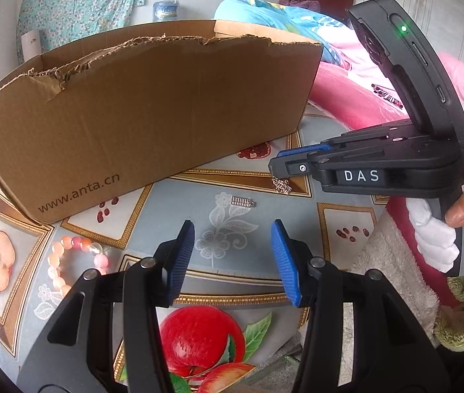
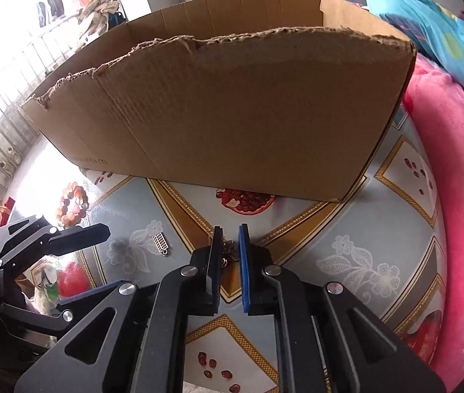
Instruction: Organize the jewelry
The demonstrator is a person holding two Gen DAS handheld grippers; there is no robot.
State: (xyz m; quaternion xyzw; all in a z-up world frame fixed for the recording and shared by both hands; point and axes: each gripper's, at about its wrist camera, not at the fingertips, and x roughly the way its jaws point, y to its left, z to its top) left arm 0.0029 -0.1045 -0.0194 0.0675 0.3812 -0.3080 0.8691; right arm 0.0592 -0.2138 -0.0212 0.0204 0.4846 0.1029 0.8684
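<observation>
your right gripper [image 2: 230, 234] is pinching a small silver chain earring [image 1: 281, 185] just above the fruit-printed tablecloth [image 2: 346, 226]. the torn brown cardboard box [image 2: 232, 114] is standing straight ahead, its rim higher. your left gripper [image 1: 232, 229] is hanging open, nearer the silver bar earring [image 1: 242, 201].

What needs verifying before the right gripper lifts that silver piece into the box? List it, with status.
1. Right gripper closed around the silver chain piece: ok, the piece sits between the narrowed fingers.
2. Grip firm enough to lift: cannot tell.
3. Cardboard box open on top: ok, torn rim, no lid.
4. Left gripper out of the lift path: ok, open, holding nothing.
5. Silver clasp piece clear of the right gripper: ok, lying apart on the tablecloth.
6. Pink bead bracelet waiting: ok, beside the box.
</observation>
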